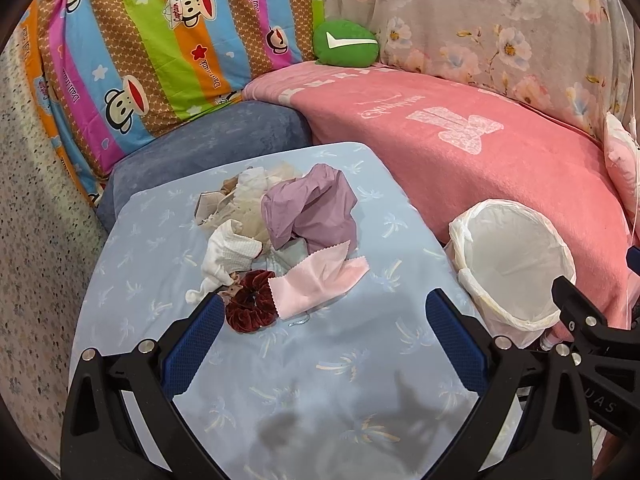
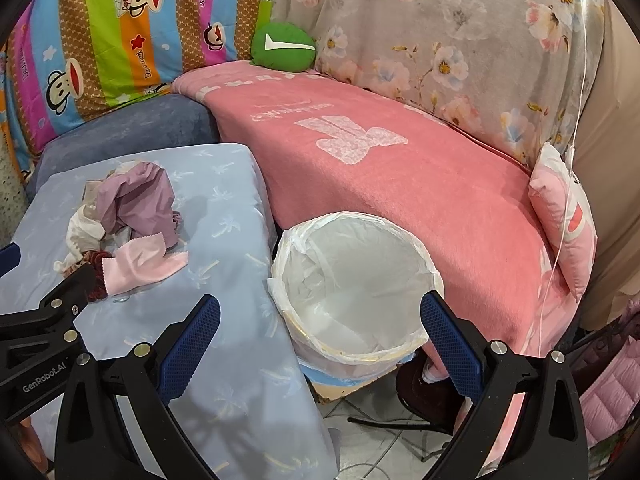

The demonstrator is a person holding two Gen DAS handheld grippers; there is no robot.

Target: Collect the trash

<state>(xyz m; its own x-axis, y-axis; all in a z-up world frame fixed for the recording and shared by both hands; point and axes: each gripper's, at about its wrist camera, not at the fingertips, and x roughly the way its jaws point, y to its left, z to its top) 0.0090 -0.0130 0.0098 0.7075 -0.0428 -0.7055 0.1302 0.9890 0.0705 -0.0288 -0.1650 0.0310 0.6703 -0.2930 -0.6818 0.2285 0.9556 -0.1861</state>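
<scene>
A heap of fabric scraps lies on the light blue cushion: a crumpled purple cloth, a pink swatch, a dark red velvet scrunchie, white cloth and beige pieces. My left gripper is open just in front of the heap, its left fingertip beside the scrunchie. A white-lined trash bin stands to the right of the cushion, empty inside. My right gripper hangs open above the bin's near rim. The heap also shows at the left of the right wrist view.
A pink blanket covers the sofa seat behind the bin. A striped cartoon cushion, a green plush and a floral cover stand at the back. A pink pillow lies at the right. Cables cross the floor below the bin.
</scene>
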